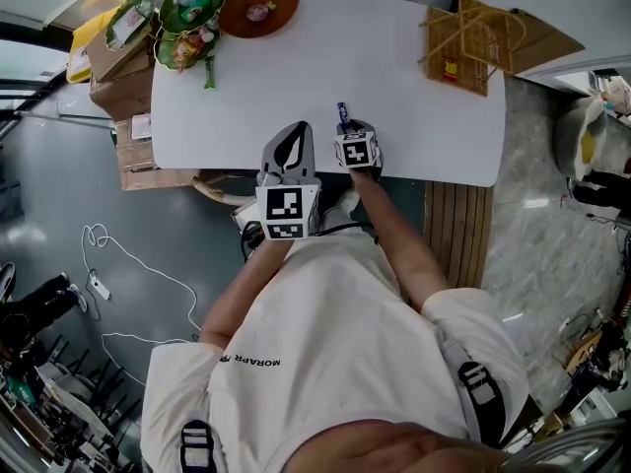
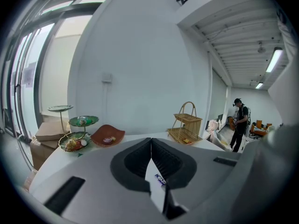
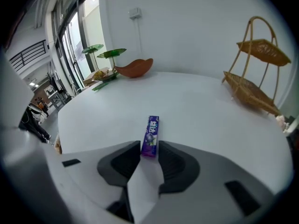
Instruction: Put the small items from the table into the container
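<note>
While you're holding the right gripper over the near edge of the table, jaws standing apart around the purple gum pack lying flat there, left gripper hovering closed, empty.

Purple gum stick (slim) lies on table.

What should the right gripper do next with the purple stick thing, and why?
Probably squeeze shut on it. The purple gum pack lies flat on the white table, and its near end already sits between the right gripper's jaws, one on each side. The jaws do not seem to be pinching it yet, so closing them gently comes before any lift.
</note>
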The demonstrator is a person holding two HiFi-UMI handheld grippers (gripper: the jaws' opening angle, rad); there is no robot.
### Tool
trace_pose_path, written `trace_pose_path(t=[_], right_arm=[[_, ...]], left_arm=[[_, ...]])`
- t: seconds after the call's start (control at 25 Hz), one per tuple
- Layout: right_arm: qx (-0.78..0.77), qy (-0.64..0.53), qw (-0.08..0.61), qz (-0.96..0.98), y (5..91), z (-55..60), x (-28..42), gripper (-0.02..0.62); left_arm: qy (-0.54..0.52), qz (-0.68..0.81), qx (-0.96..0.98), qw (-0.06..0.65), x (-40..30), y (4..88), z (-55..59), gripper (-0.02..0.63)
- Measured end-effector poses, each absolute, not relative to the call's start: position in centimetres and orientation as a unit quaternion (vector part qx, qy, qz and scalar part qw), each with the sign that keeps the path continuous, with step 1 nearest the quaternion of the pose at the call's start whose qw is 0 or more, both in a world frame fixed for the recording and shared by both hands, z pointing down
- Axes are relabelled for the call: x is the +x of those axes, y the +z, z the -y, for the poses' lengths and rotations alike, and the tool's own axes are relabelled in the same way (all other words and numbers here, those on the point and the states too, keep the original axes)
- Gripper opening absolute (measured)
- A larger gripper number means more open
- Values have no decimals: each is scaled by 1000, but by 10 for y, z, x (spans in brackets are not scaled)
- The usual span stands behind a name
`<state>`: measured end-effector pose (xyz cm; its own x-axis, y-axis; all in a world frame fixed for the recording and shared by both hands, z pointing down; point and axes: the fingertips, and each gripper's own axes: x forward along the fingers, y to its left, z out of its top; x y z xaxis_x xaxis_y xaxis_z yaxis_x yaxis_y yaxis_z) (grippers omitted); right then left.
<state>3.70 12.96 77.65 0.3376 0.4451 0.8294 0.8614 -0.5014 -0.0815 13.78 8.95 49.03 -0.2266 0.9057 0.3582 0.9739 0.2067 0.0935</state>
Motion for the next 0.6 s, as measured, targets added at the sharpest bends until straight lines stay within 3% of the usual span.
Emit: trace_pose_path(t=[0.12, 0.6], right_arm=[[-772, -397, 262, 423, 777, -131, 35, 103], [-785, -370, 245, 432, 758, -134, 24, 95]], left_arm=[[-150, 769, -611, 114, 137, 491, -90, 5], [-157, 771, -607, 108, 128, 489, -88, 5]])
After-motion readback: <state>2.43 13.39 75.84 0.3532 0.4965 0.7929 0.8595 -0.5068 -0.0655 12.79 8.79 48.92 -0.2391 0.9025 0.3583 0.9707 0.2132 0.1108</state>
